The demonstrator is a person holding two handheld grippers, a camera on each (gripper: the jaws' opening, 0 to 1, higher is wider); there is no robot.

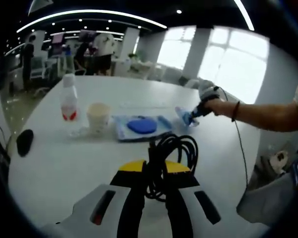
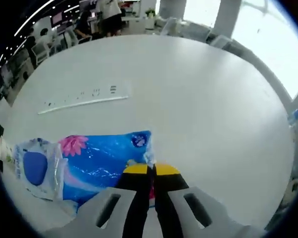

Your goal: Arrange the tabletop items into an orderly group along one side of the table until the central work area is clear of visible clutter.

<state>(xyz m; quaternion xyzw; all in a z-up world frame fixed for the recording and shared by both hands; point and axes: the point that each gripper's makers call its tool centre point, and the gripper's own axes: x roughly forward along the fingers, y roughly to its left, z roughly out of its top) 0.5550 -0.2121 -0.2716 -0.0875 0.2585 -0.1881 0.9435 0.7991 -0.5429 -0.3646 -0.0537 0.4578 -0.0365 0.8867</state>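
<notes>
1. our left gripper [image 1: 154, 186] is clamped on a coiled black cable [image 1: 170, 156], low over the round white table [image 1: 54, 163].
2. our right gripper [image 2: 151, 191] pinches the edge of a blue flowered plastic wipes pack [image 2: 89, 161]; the pack lies at 9 o'clock from the jaws.
3. in the left gripper view, a clear plastic bottle with red label [image 1: 68, 101] and a cream paper cup [image 1: 98, 116] stand at 11 o'clock.
</notes>
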